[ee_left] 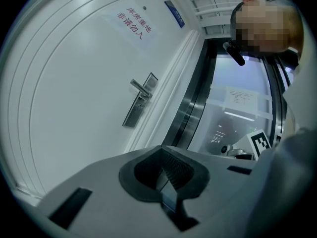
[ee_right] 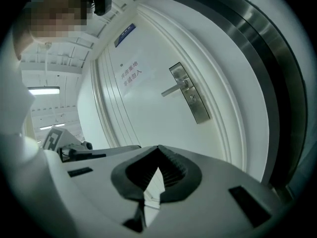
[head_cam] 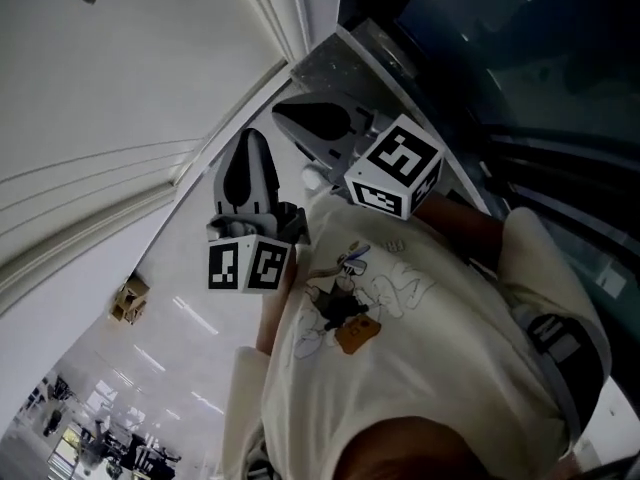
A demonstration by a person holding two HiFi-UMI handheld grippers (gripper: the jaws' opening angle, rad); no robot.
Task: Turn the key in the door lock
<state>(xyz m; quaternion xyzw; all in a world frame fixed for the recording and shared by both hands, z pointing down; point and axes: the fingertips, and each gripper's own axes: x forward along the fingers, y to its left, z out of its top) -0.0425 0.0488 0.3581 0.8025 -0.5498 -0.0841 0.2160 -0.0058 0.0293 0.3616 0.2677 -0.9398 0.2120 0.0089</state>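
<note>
- My left gripper has its jaws together, with nothing between the ribbed pads.
- My right gripper is closed the same way and is also empty.
- I hold both grippers close in front of my cream printed T-shirt, side by side, each with its marker cube towards me.
- The door lock plate is on the white door, a narrow metal strip with the lever handle sticking out near its top.
- The lock is well apart from both grippers; neither touches the door.
- I cannot make out a key on the plate at this size.
- A sign with red characters is higher on the door.
</note>
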